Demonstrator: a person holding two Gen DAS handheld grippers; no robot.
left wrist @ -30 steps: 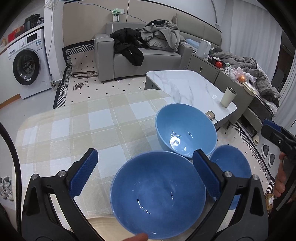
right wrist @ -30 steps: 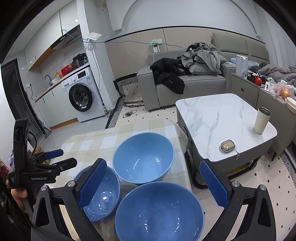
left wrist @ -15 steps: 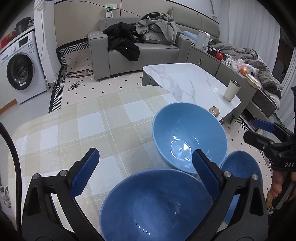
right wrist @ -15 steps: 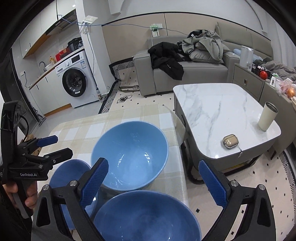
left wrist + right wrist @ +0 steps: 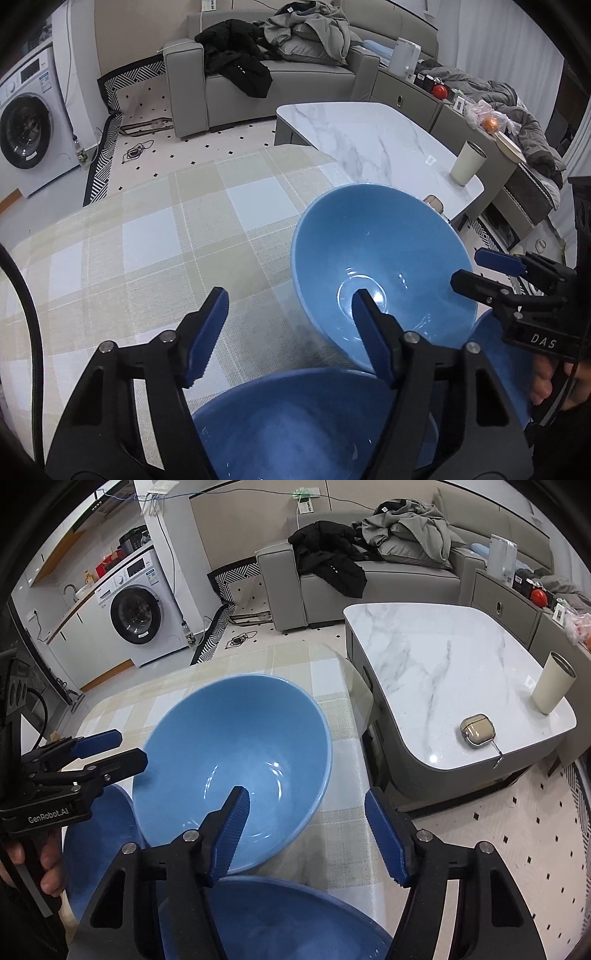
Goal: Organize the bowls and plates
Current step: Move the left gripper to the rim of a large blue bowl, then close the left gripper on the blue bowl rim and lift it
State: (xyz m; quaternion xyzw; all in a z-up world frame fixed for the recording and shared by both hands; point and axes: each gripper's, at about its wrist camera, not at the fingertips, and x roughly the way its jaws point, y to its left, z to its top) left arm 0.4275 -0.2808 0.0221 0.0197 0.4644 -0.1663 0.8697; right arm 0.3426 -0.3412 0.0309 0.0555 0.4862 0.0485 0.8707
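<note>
Both tools have come down toward the bowls, and their jaws have just been closing partway. The left tool (image 5: 288,332) stands apart over bare cloth, nothing between its pads. The right tool (image 5: 306,834) stands apart too; its left pad hangs in front of the far bowl's (image 5: 236,760) hollow, gripping nothing. This suggests pre-shaping for rim grasps. Nearest, at the table's (image 5: 155,236) front edge, sits the near bowl (image 5: 295,424). Beyond it the far bowl, glossy blue, empty, sits near the right edge. A third bowl (image 5: 96,842) lies beside both.
</note>
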